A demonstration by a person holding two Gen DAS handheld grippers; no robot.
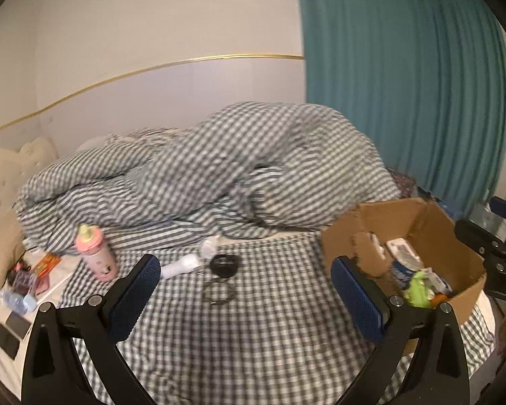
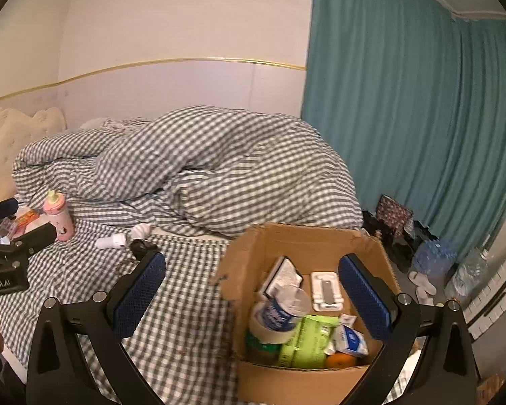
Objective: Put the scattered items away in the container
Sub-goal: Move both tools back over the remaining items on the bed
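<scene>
An open cardboard box (image 2: 320,236) (image 1: 401,212) stands on the checked bed, holding several items: a tape roll (image 2: 270,327), a green packet (image 2: 307,337), a white case (image 2: 327,290). My right gripper (image 2: 253,297) hangs open over the box's near left side, nothing between its fingers. My left gripper (image 1: 246,297) is open and empty above the bed sheet. Ahead of it lie a pink bottle (image 1: 96,253), a white tube (image 1: 182,266), a black round object (image 1: 223,265) and a thin ring (image 1: 219,292).
A rumpled checked duvet (image 1: 236,165) is heaped at the back of the bed. On the white strip at the left lie an orange packet (image 1: 47,263), a plastic bottle (image 1: 17,300) and dark phones (image 1: 10,334). Teal curtain (image 2: 415,118), water jugs (image 2: 435,256) and slippers on the right floor.
</scene>
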